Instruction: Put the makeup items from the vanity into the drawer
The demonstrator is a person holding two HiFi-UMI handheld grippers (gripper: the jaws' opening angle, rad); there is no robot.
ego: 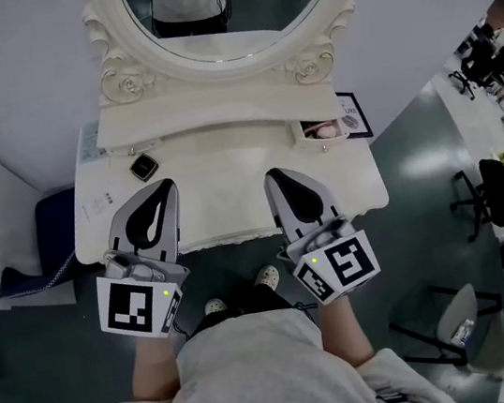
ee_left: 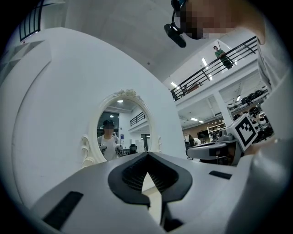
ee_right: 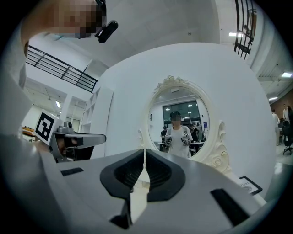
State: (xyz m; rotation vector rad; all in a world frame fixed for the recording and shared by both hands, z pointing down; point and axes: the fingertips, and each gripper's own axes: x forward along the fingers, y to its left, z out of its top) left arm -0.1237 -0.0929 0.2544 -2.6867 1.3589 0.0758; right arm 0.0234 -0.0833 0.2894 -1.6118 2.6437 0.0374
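Left hand-held gripper (ego: 169, 183) and right hand-held gripper (ego: 270, 177) hover closed and empty over the worktop's (ego: 223, 196) front edge, while the small dark square compact (ego: 143, 166) lies near its rear left corner, probably light, rigid and slick, best pinched across opposite edges.

Likely a lab: office chairs (ego: 495, 184), mezzanine (ee_left: 215, 68).
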